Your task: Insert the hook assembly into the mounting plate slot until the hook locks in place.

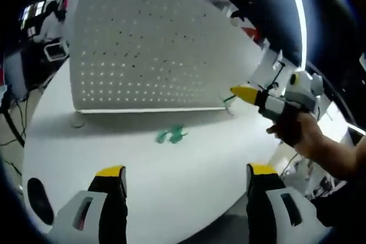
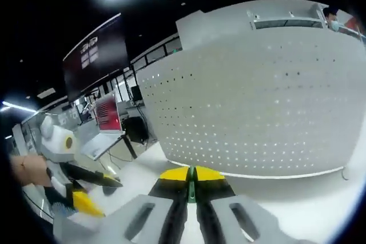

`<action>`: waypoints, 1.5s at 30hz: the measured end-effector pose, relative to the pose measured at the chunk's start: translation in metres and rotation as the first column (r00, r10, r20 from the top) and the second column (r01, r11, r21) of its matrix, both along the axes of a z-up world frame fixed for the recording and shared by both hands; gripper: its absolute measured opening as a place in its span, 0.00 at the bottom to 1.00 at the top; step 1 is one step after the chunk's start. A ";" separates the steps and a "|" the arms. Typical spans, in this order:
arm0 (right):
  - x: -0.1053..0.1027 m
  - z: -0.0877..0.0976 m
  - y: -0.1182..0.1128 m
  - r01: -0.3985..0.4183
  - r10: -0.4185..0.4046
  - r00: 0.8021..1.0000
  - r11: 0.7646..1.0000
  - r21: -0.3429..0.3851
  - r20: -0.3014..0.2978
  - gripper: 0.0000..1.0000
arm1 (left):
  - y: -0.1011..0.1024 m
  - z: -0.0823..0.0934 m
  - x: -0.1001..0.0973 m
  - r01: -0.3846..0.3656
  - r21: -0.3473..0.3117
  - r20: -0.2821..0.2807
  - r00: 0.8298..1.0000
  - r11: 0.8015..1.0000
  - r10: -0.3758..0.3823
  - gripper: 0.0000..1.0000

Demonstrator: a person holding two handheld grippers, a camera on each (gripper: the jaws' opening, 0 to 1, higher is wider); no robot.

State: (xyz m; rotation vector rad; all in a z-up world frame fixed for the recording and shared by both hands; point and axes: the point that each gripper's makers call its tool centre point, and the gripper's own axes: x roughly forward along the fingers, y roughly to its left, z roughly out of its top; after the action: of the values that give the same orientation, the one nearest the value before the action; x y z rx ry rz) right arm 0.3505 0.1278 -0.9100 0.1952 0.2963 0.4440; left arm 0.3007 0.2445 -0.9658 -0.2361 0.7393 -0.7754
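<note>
A white perforated mounting plate [image 1: 154,44] stands upright on the round white table [image 1: 189,198]. Green hook parts [image 1: 171,135] lie on the table in front of it. My left gripper [image 1: 186,171] is open above the table's near edge, with nothing between its yellow-tipped jaws. My right gripper [image 1: 243,92], held in a hand, reaches in from the right toward the plate's lower right corner with a thin green hook [image 1: 229,100] at its tip. In the right gripper view my right gripper [image 2: 191,174] is shut on a green sliver of hook [image 2: 191,191], facing the plate [image 2: 269,101]. The left gripper [image 2: 97,194] shows at the left.
A small pale object [image 1: 77,123] lies by the plate's lower left corner. Cables [image 1: 14,124] hang off the table's left side. Desks, monitors and a dark screen [image 2: 94,55] stand behind in a dim room. A person's forearm [image 1: 337,155] crosses at the right.
</note>
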 end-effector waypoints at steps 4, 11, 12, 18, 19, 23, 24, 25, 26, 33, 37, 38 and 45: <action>-0.010 0.006 0.017 -0.019 0.018 1.000 0.998 0.061 0.008 0.00 | -0.007 0.008 0.003 0.002 -0.039 -0.001 1.000 0.999 -0.002 0.79; -0.021 0.014 0.039 -0.045 0.042 0.999 0.989 0.139 0.018 0.00 | -0.021 0.018 0.004 0.014 -0.115 -0.008 1.000 0.993 -0.015 0.70; -0.023 0.017 0.043 -0.055 0.051 0.998 0.988 0.141 0.028 0.00 | -0.022 0.018 0.004 0.016 -0.121 -0.015 1.000 0.993 -0.018 0.68; -0.029 0.022 0.056 -0.089 0.084 0.996 0.984 0.157 0.040 0.00 | -0.031 0.020 0.002 0.020 -0.169 -0.053 0.998 0.985 -0.029 0.58; -0.030 0.022 0.058 -0.096 0.090 0.995 0.982 0.164 0.040 0.00 | -0.032 0.021 0.002 0.018 -0.181 -0.058 0.998 0.983 -0.029 0.56; -0.032 0.026 0.062 -0.100 0.093 0.995 0.976 0.193 0.043 0.00 | -0.038 0.029 0.002 0.015 -0.243 -0.072 0.997 0.970 -0.033 0.45; -0.032 0.027 0.063 -0.103 0.095 0.994 0.976 0.194 0.046 0.00 | -0.039 0.030 0.002 0.015 -0.250 -0.074 0.997 0.968 -0.035 0.43; -0.033 0.027 0.064 -0.105 0.098 0.994 0.975 0.195 0.047 0.00 | -0.040 0.032 0.002 0.015 -0.258 -0.074 0.997 0.966 -0.035 0.42; -0.034 0.028 0.065 -0.108 0.100 0.994 0.975 0.194 0.050 0.00 | -0.041 0.033 0.002 0.014 -0.264 -0.077 0.996 0.964 -0.035 0.42; -0.036 0.034 0.069 -0.119 0.108 0.992 0.970 0.214 0.066 0.00 | -0.046 0.040 0.002 0.014 -0.309 -0.087 0.995 0.951 -0.043 0.33; -0.036 0.030 0.071 -0.113 0.104 0.993 0.967 0.230 0.049 0.00 | -0.049 0.041 0.001 0.011 -0.337 -0.105 0.993 0.941 -0.050 0.26; -0.036 0.031 0.071 -0.113 0.104 0.993 0.966 0.231 0.051 0.00 | -0.049 0.041 0.001 0.007 -0.346 -0.111 0.993 0.938 -0.048 0.24; -0.039 0.033 0.076 -0.125 0.115 0.992 0.966 0.227 0.057 0.00 | -0.047 0.044 0.002 -0.026 -0.404 -0.150 0.988 0.915 -0.038 0.15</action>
State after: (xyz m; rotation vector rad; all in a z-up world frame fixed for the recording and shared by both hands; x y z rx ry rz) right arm 0.3111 0.2034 -0.8774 0.3952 0.2138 0.6028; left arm 0.3030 0.1978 -0.9219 -0.6766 0.7193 -0.9207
